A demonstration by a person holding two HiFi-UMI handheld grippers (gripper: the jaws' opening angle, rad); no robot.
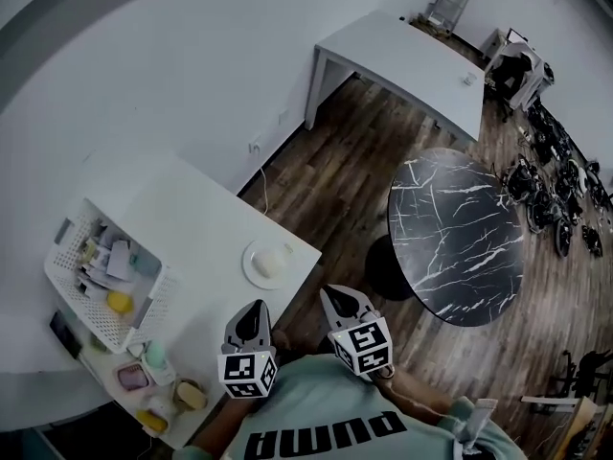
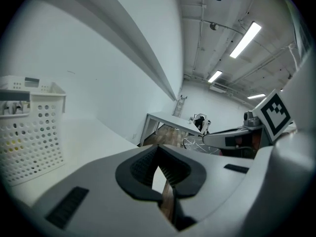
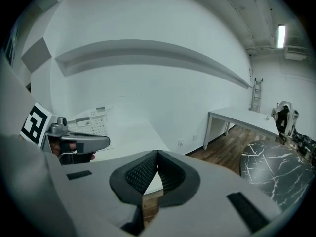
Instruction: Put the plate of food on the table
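Two empty grippers poised short of the plate of food.

Both the left gripper (image 1: 254,307) and the right gripper (image 1: 335,295) are clenched tip to tip on nothing, side by side near the person's chest and angled down toward the white table (image 1: 192,214). The plate of food (image 1: 266,263) rests just ahead of the left gripper's tips, by the table's near corner, and neither tool touches it. Pairing the tools this way probably prepares a two-sided grasp on the rim, for which the jaws must first part. Well off the left gripper's left stands a perforated basket (image 1: 67,262). Off the right gripper's right lies a dark marble table (image 1: 460,238), possibly the destination.
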